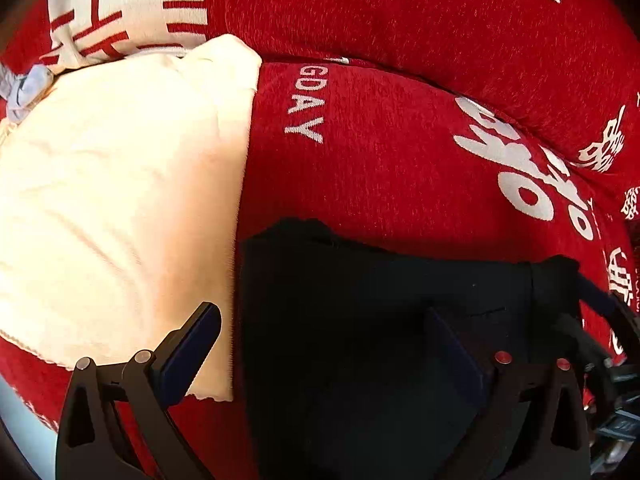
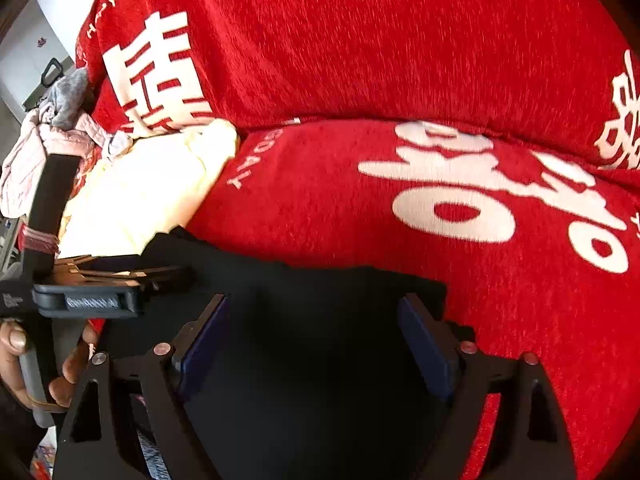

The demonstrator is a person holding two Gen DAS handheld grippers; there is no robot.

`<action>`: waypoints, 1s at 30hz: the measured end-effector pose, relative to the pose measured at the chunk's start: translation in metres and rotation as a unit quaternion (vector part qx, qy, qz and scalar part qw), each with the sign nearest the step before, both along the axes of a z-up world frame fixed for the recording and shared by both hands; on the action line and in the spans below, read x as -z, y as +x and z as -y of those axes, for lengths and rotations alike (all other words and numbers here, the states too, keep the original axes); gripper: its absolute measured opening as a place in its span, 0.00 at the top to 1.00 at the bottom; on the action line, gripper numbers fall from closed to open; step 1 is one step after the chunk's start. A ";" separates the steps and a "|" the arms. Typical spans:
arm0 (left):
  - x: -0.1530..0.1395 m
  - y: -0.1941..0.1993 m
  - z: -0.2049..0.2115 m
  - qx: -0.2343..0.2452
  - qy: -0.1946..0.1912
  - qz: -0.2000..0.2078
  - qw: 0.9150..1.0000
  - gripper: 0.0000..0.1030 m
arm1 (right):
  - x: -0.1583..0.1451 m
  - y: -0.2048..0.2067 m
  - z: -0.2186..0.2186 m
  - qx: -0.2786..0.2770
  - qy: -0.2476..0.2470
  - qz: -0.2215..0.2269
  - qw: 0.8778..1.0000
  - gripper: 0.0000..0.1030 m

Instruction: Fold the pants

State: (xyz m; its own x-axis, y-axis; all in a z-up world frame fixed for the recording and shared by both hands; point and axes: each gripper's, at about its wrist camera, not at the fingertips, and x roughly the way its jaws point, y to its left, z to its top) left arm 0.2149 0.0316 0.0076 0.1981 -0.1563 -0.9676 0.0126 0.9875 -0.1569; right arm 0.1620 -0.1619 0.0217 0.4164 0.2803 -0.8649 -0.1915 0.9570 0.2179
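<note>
Both wrist cameras look forward and down, very near the dark folded pants [image 1: 380,320] on the red sofa cover with white letters [image 2: 340,200]; both also share, probably, one cream cloth [image 1: 112,184].

The right gripper [image 2: 316,340] is hovering with its jaws spread wide over the black pants [image 2: 304,304], which are lying folded on the red sofa cover [image 2: 400,60]. A cream cloth [image 2: 152,188] is lying just beside the pants, and the left gripper [image 2: 160,276] is reaching onto their left edge.
</note>
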 end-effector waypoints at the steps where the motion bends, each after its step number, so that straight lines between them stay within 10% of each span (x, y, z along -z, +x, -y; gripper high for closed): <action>1: 0.001 -0.001 0.000 0.000 0.000 0.002 1.000 0.00 | 0.002 -0.001 -0.001 -0.004 -0.005 0.001 1.000 0.13; 8: -0.016 -0.012 0.005 0.008 0.021 0.021 1.000 0.00 | -0.010 -0.012 -0.018 -0.003 -0.085 0.007 0.996 0.08; 14: -0.047 -0.066 0.006 0.019 0.026 0.055 0.998 0.00 | -0.045 -0.073 -0.013 0.032 -0.064 0.034 0.997 0.08; 21: -0.030 -0.117 0.005 0.012 0.032 0.048 0.998 0.00 | -0.015 -0.131 -0.010 0.046 -0.031 -0.002 0.998 0.07; 30: -0.058 -0.158 0.010 0.011 0.043 0.086 0.995 0.00 | -0.028 -0.158 -0.004 0.111 -0.079 0.006 0.991 0.04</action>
